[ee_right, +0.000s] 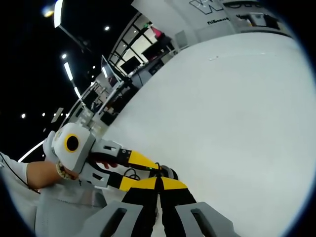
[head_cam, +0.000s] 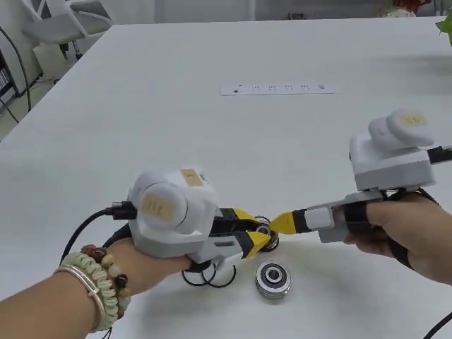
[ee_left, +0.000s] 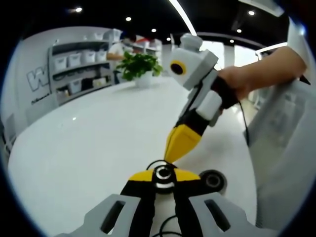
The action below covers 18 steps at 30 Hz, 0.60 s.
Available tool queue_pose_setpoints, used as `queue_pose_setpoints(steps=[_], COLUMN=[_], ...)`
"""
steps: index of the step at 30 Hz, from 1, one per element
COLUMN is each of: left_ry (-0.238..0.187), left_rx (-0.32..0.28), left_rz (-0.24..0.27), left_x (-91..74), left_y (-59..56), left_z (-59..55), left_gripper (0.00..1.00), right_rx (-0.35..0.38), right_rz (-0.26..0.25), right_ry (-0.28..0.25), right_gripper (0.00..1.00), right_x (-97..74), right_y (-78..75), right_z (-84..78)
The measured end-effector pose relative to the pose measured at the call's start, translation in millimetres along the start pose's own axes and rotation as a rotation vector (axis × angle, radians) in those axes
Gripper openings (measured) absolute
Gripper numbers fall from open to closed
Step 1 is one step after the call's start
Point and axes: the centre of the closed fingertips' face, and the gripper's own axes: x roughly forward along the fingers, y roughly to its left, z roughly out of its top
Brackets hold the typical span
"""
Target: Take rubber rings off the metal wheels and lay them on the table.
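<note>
Left gripper (head_cam: 256,230) fingers clamped the metal wheel (ee_left: 163,174) steady; right gripper (head_cam: 277,224) fingers pinched shut on its rubber ring (ee_left: 154,162) for peeling.

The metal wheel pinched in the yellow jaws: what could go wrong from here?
The wheel sits only at the tips of the left gripper, so a pull from the right gripper might twist it loose. If dropped, it could strike the second wheel lying just below, or roll away. The loose rings nearby could snag.
</note>
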Motion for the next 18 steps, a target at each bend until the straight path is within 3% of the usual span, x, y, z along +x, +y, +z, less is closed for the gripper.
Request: queue_pose_setpoints(steps=[3,11,14,18], left_ry=[0.034,0.112,0.077,0.058], left_rx=[-0.022,0.026,-0.013,-0.009], left_rz=[-0.014,-0.061,-0.091,-0.110], left_x=[0.0,-8.1,-14.8,-28.0], left_y=[1.2,-5.9,-8.8,-9.8], left_z=[0.8,1.0,16.2,33.5], left_gripper=[0.14,0.18,0.21,0.25], right_rx=[-0.003,-0.006,-0.007,0.003], right_rz=[0.003,-0.003,-0.003,-0.002], right_ry=[-0.001,0.003,-0.015,-0.036], right_gripper=[0.00,0.00,0.00,0.00], right_x=[-0.2,-0.5,-3.5,-6.5], right_y=[1.6,0.5,1.2,0.4], right_z=[0.6,0.2,5.3,10.4])
